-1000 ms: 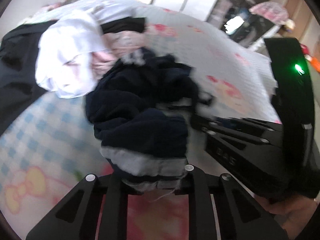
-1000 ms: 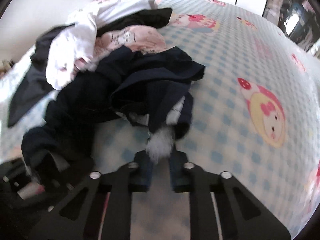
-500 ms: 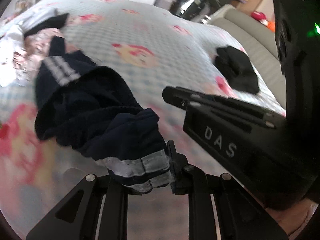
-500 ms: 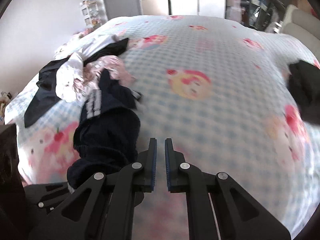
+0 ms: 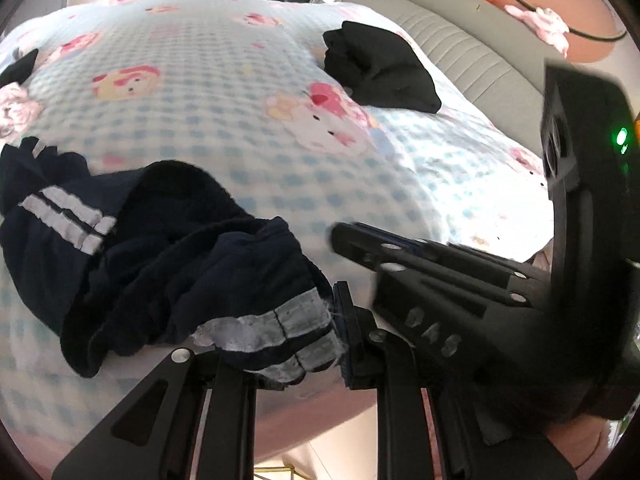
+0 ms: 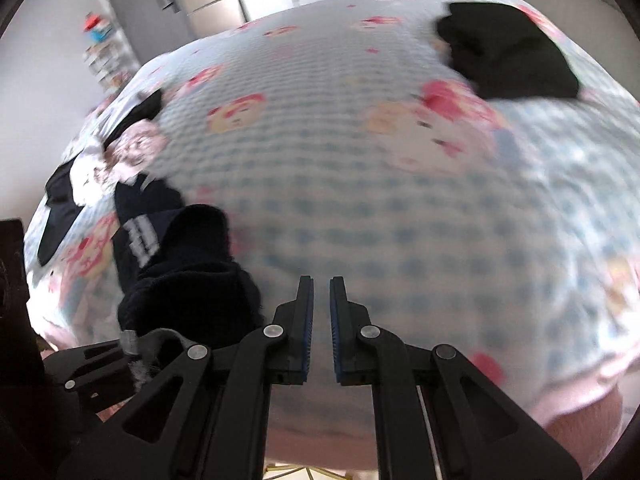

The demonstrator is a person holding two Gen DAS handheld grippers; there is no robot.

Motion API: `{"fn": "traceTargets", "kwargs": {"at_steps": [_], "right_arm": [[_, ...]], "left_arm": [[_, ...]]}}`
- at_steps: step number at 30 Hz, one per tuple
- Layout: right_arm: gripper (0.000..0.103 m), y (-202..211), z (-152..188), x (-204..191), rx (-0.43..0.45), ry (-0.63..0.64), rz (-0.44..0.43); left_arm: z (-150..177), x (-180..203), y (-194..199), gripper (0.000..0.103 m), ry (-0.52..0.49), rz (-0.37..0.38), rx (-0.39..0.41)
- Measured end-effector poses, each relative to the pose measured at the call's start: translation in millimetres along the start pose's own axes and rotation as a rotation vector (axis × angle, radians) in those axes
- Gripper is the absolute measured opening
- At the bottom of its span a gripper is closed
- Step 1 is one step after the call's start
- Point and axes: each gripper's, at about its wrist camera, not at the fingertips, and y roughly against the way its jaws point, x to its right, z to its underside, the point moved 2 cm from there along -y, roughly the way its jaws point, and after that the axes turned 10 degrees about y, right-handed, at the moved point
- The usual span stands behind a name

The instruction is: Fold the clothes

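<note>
Over the checked cartoon-print bedspread (image 5: 224, 128), left gripper (image 5: 280, 344) clamped on the grey-striped hem of the navy garment (image 5: 168, 248) (probably to spread it flat), right gripper (image 6: 319, 332) closed and empty alongside.

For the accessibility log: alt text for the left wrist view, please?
The left tongs grip the white-striped hem of a navy garment trailing across a checked cartoon bedspread. The right tongs reach in shut and empty; a folded black garment lies beyond.
</note>
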Motion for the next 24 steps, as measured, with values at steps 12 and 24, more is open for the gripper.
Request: {"fn": "traceTargets", "kwargs": {"at_steps": [12,24], "right_arm": [[0.045,-22.4,44.0,-15.5,-0.073,-0.04,-0.26],[0.063,-26.9,42.9,-48.3,-0.058,-0.009,-0.293]], "left_arm": [[14.2,-85.7,60.2,0.042,0.284,0.064,0.126],[30.0,-88.1,69.1,0.048,0.252,0.013,0.15]]}}
